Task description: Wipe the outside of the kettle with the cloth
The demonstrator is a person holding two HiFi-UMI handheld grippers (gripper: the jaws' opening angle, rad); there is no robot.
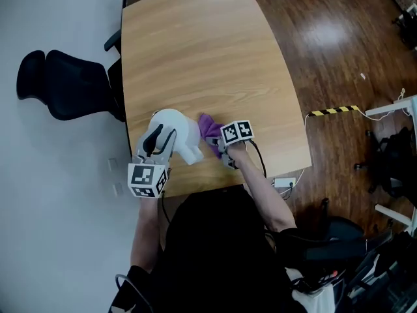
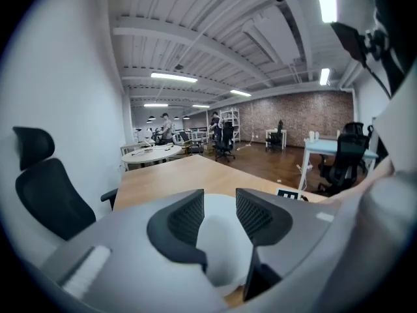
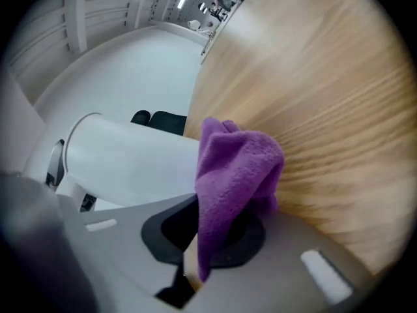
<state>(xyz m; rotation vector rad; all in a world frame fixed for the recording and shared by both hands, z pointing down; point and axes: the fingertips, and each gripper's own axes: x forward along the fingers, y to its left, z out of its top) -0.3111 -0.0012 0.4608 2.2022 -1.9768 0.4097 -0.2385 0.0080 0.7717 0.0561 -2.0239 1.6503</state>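
Nearest the person, at the lower left of the head view, the left gripper [image 1: 159, 140] is clamped on a white part of the white plastic kettle [image 1: 178, 132]. Its own view shows that rounded white piece [image 2: 219, 240] filling the gap between the two ribbed black pads, which I take to be the handle. At the lower middle of the head view, the right gripper [image 1: 219, 142] has its jaws closed on a purple fleecy cloth [image 1: 210, 127]. In the right gripper view [image 3: 212, 235] the cloth [image 3: 238, 167] stands up out of the jaws as a bunched fold.

The kettle sits just past both grippers, near the front edge of the light wooden table [image 1: 208, 57] and left of centre. It looks tipped rather than square on its base, with its body running from upper left to lower right in the head view.

The relation that matters is that the cloth lies on the kettle's right flank. In the right gripper view the smooth white wall [image 3: 124, 158] fills the frame directly left of the fold. The two are beside each other or touching, though no view settles contact.

My judgement is that the right gripper is placed to wipe, by sweeping leftward along that wall while the left gripper steadies the kettle. Beyond them the tabletop [image 3: 326, 96] runs on.
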